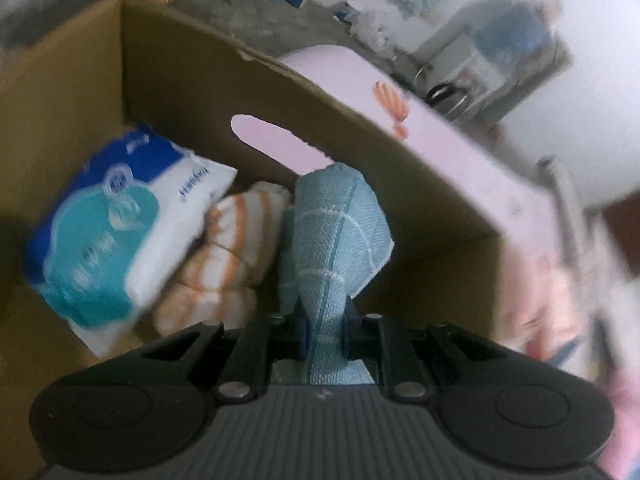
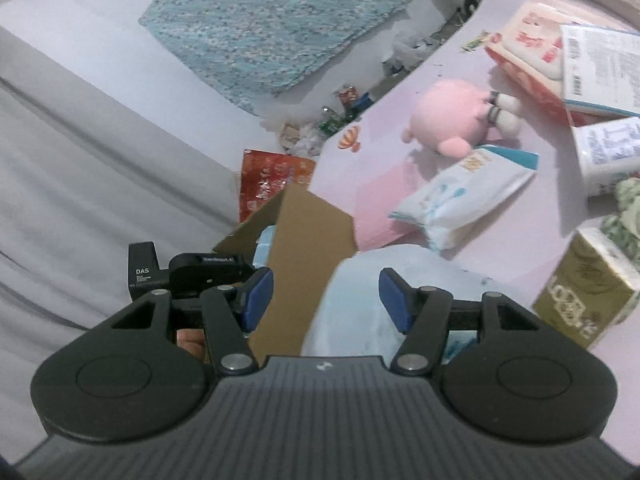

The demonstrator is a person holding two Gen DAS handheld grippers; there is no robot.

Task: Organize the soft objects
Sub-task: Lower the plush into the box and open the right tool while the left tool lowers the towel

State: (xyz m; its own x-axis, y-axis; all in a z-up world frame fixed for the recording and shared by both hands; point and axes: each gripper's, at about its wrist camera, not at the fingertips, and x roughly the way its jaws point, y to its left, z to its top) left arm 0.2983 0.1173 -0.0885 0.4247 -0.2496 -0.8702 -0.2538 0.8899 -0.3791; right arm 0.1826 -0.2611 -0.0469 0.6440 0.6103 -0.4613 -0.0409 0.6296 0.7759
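Note:
My left gripper (image 1: 323,322) is shut on a light blue checked cloth (image 1: 336,232) and holds it inside the open cardboard box (image 1: 160,80). In the box lie a blue and white soft pack (image 1: 108,232) and an orange striped white cloth (image 1: 228,256). My right gripper (image 2: 326,300) is open and empty, above the box's edge (image 2: 304,248) and a pale blue soft item (image 2: 360,304). On the pink table (image 2: 400,120) lie a pink plush toy (image 2: 448,120) and a white tissue pack (image 2: 464,196).
A gold tissue box (image 2: 584,284), a red and white pack (image 2: 532,52) and a white packet (image 2: 608,152) lie at the table's right. My left gripper's body (image 2: 188,272) shows left of the box. A teal rug (image 2: 272,20) and litter lie on the floor.

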